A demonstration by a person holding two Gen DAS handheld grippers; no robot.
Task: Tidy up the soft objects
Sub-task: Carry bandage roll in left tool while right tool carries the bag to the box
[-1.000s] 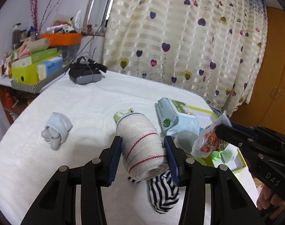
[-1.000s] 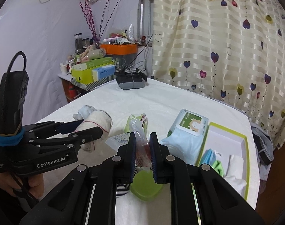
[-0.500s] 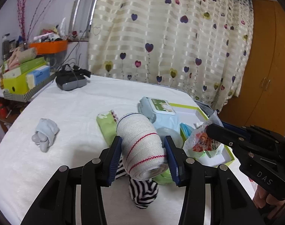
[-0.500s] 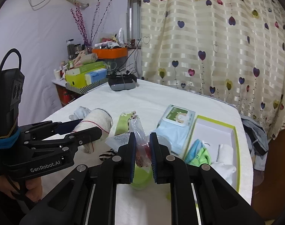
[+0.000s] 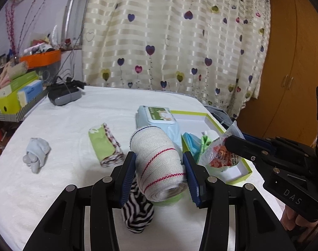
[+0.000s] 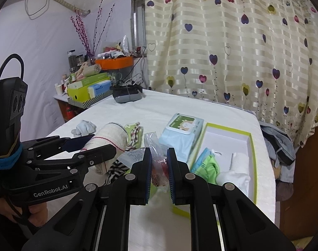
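While both loads hang above the worktop [image 5: 79, 113], they'd best be carried over the green-rimmed box [image 6: 250, 138] and lowered well inside before release, since the packet [image 6: 157, 167] could catch its rim. The left hand-held gripper [image 5: 160, 167] clasps the bandage roll [image 5: 159, 161] across its width; the right hand-held gripper [image 6: 159, 167] is clenched on the crinkly packet. Both tilt downward, side by side, near the box.

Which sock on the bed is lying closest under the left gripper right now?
The black-and-white striped sock, directly below the left gripper; the pale blue one lies far off to its left.
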